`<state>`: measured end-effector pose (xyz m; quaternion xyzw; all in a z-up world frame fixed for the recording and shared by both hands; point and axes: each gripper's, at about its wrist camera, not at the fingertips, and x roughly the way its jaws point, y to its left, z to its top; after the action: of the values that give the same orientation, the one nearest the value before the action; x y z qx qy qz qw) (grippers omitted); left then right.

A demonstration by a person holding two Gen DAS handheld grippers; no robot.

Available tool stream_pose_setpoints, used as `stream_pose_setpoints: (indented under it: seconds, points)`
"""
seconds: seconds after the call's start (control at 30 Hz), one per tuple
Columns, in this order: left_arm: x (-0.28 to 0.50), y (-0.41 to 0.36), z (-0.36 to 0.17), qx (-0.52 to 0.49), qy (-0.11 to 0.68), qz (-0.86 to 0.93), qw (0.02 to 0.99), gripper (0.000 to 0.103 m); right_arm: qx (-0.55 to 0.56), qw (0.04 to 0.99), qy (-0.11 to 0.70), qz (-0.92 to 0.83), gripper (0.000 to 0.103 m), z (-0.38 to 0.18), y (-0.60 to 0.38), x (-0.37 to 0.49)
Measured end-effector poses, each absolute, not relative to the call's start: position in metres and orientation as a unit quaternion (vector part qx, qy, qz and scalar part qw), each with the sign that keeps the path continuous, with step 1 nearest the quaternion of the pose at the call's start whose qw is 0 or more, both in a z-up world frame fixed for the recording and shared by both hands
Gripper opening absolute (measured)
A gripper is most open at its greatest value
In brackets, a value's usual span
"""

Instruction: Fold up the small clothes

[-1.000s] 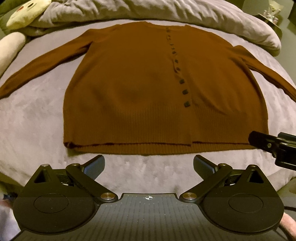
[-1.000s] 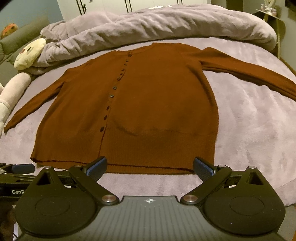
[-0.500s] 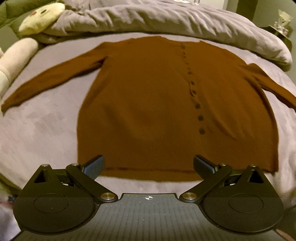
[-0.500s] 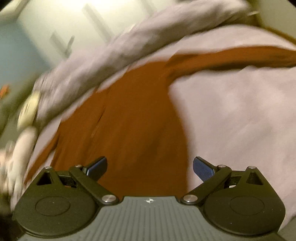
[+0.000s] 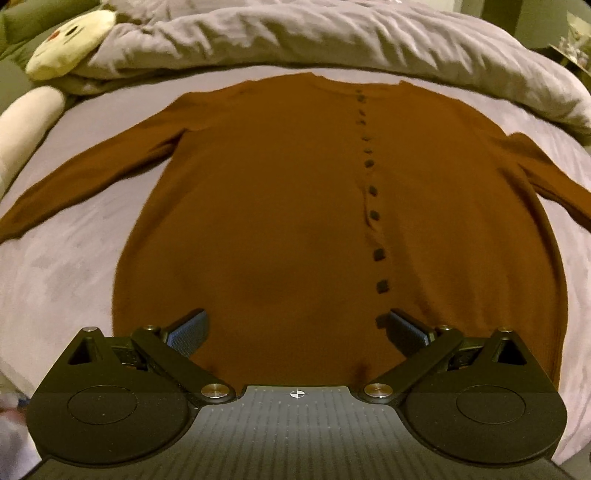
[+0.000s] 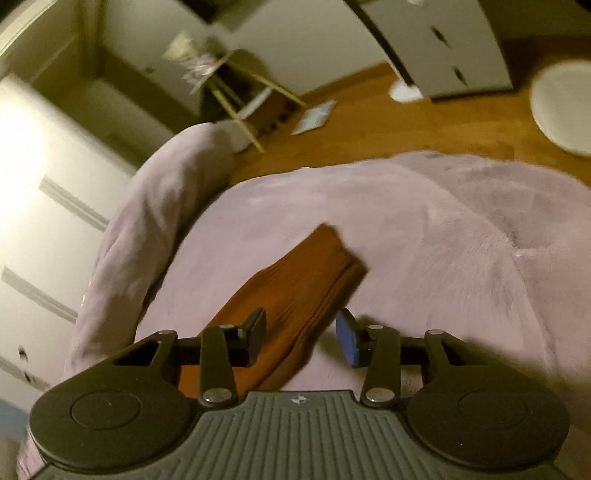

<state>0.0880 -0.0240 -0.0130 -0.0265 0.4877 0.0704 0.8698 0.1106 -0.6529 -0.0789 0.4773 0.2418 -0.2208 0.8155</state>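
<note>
A rust-brown buttoned cardigan (image 5: 280, 206) lies flat on the bed, both sleeves spread out. My left gripper (image 5: 295, 332) is open, its fingers wide apart over the cardigan's lower body near the hem. In the right wrist view, the cuff end of the cardigan's right sleeve (image 6: 295, 288) lies on the blanket. My right gripper (image 6: 301, 336) is open with the jaws partly closed on either side of the sleeve, just behind the cuff. I cannot tell if the pads touch the fabric.
The bed is covered with a lilac fleece blanket (image 5: 66, 266). A bunched duvet (image 5: 295, 33) and a yellow plush pillow (image 5: 66, 44) lie at the head. Beyond the bed's edge are the wooden floor (image 6: 424, 122), a small side table (image 6: 229, 85) and white drawers (image 6: 443, 40).
My left gripper moved forward from the hem over the cardigan's body. My right gripper swung right to the right sleeve's cuff and its jaws narrowed around it.
</note>
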Motion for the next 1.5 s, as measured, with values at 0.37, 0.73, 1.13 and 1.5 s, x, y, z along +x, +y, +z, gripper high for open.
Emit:
stream_pose_setpoints:
  seconds: [0.37, 0.73, 1.13, 1.5]
  points:
    - [0.102, -0.022, -0.022, -0.026, 0.499, 0.075, 0.863, 0.103, 0.462, 0.828, 0.226, -0.222, 0.006, -0.077, -0.664, 0.137]
    - [0.108, 0.017, -0.013, -0.051, 0.469, 0.086, 0.878, 0.103, 0.251, 0.935, 0.222, -0.115, 0.006, 0.001, -0.522, 0.177]
    - [0.128, 0.051, 0.007, -0.114, 0.429, 0.055, 0.894, 0.103, 0.075, 0.944, 0.282, 0.152, 0.02, -0.011, -0.262, 0.198]
    - [0.214, -0.039, -0.022, -0.211, 0.464, -0.152, 0.847, 0.103, 0.317, 0.882, 0.341, 0.067, 0.036, -0.071, -0.364, 0.166]
